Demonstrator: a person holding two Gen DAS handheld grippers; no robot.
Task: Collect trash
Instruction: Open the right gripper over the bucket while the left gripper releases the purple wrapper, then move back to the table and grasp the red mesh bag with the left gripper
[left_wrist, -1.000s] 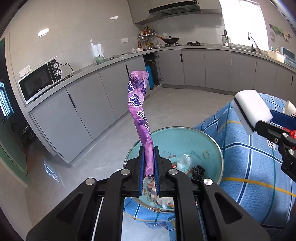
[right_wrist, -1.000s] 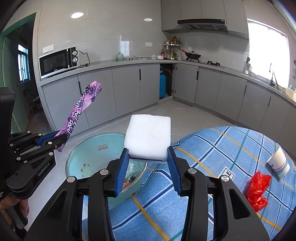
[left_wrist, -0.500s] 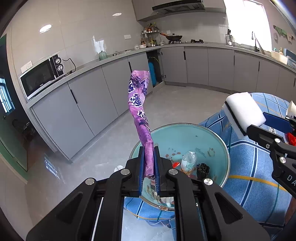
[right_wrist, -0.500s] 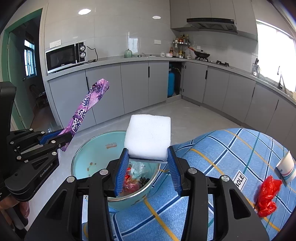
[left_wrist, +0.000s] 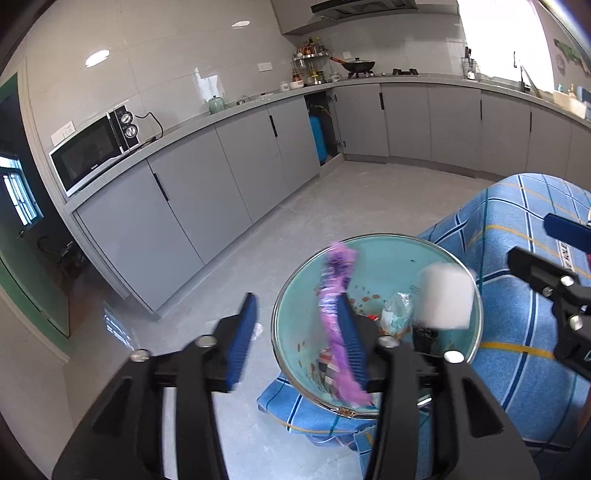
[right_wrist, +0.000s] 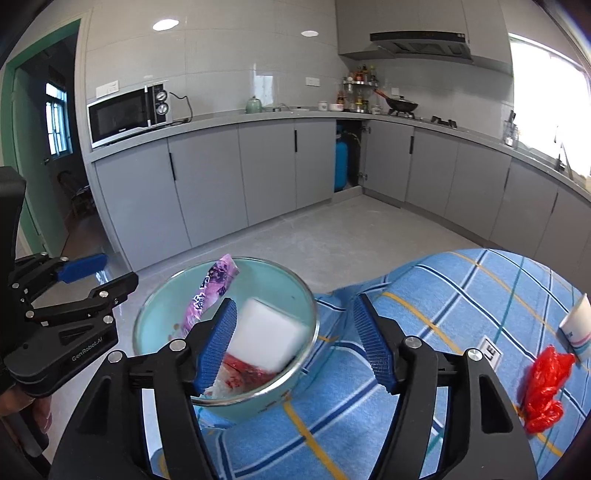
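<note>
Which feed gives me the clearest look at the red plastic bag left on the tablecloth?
The right wrist view. The red plastic bag lies crumpled in full sight on the blue checked tablecloth, just below a paper cup. The left wrist view shows nothing clear of it: that part of the cloth sits behind the right hand-held gripper at the frame's edge.

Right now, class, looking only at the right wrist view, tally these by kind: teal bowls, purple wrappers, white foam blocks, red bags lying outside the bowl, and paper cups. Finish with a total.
teal bowl: 1
purple wrapper: 1
white foam block: 1
red bag, outside the bowl: 1
paper cup: 1
Total: 5
</note>
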